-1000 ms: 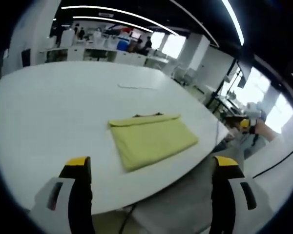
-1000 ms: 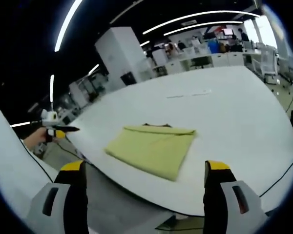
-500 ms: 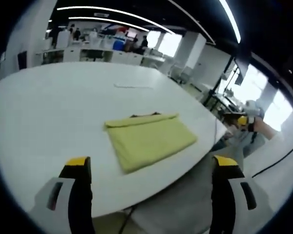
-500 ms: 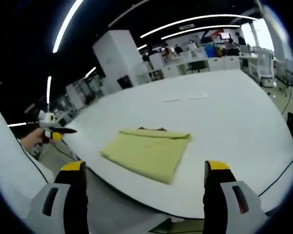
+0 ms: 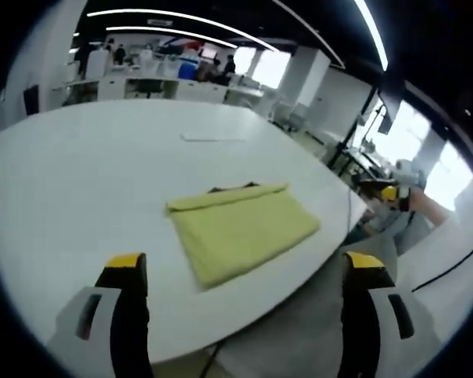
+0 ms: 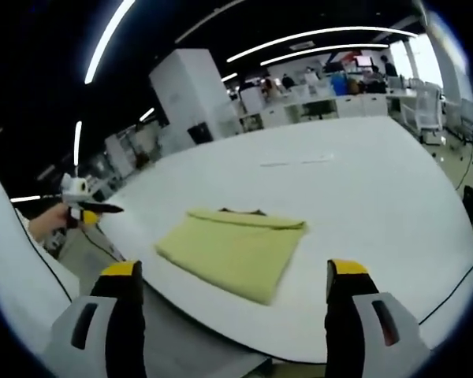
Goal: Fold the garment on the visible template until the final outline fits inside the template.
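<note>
A yellow garment (image 5: 240, 229) lies folded into a flat rectangle on the white table (image 5: 79, 181), near its edge, with a dark collar edge showing at its far side. The right gripper view has the same folded garment (image 6: 232, 248) ahead. My left gripper (image 5: 240, 272) stands open, well short of the garment, with nothing between its yellow-tipped fingers. My right gripper (image 6: 230, 276) is open too and holds nothing. The other gripper (image 5: 394, 191) shows far right in a hand, and the other gripper (image 6: 83, 201) shows far left in the right gripper view.
Thin markings (image 5: 213, 138) lie on the table beyond the garment, also as thin markings (image 6: 296, 162). White desks and people (image 5: 154, 67) stand in the far background. The table edge (image 5: 284, 295) runs close below the garment, with grey floor beyond.
Both views have drifted slightly, so the cameras moved a little. The garment lies as before, and both grippers stay open.
</note>
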{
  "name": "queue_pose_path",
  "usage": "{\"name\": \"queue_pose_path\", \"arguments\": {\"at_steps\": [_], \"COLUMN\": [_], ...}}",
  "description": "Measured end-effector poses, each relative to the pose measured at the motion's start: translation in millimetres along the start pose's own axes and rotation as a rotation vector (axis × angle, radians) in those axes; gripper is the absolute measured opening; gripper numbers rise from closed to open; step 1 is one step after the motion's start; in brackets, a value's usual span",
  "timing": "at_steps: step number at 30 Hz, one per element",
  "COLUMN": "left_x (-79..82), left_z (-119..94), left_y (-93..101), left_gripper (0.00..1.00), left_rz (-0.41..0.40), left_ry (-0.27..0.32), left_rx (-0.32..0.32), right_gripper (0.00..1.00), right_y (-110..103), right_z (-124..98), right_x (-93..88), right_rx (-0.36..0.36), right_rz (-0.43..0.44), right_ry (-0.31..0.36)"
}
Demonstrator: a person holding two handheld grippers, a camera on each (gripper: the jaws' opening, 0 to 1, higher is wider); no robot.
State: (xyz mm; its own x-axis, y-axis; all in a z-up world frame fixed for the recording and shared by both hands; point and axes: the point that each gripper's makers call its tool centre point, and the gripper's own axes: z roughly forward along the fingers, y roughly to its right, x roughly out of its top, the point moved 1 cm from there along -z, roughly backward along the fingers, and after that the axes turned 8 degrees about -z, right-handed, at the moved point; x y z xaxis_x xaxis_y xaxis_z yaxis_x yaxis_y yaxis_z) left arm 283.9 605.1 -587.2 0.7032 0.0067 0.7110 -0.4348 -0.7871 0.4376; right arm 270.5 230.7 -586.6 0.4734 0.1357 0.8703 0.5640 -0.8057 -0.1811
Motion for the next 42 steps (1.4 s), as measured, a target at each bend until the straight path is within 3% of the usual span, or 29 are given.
{"name": "queue_pose_path", "arguments": {"at_steps": [2,9,21,27,33,39,42], "left_x": [0.5,3.5,12.8,10.5,16.3,19.0,18.1], "left_z": [3,12,37,53,66,82,91], "left_y": [0.1,-3.9,-20.8,-29.8,-38.2,-50.1,-60.1], "left_gripper": [1.0,0.99,0.9,0.87,0.82,0.77,0.72], "left_rz": [0.008,0.018,0.004,0.02,-0.008,-0.022,0.002], "left_ry": [-0.01,-0.028,-0.05,-0.091,-0.084,-0.096,-0.113], "left_rx": [-0.005,-0.004,0.013,0.022,0.016,0.036,0.079], "right_gripper": [0.94,0.91,0.83,0.79,0.77,0.72,0.72], "right_y": [5,17,31,36,43,54,59], "right_z": [3,12,43,55,68,83,91], "right_x": [-3.7,-6.1,-14.5,-17.9,-20.1,-19.2,-19.2], "right_rx": [-0.012,-0.003,0.019,0.021,0.024,0.021,0.019], "right_rz": [-0.035,-0.042,-0.079,-0.106,-0.104,-0.102,-0.109], "right_ry": [-0.017,-0.022,-0.076,-0.105,-0.123,-0.13,-0.136]}}
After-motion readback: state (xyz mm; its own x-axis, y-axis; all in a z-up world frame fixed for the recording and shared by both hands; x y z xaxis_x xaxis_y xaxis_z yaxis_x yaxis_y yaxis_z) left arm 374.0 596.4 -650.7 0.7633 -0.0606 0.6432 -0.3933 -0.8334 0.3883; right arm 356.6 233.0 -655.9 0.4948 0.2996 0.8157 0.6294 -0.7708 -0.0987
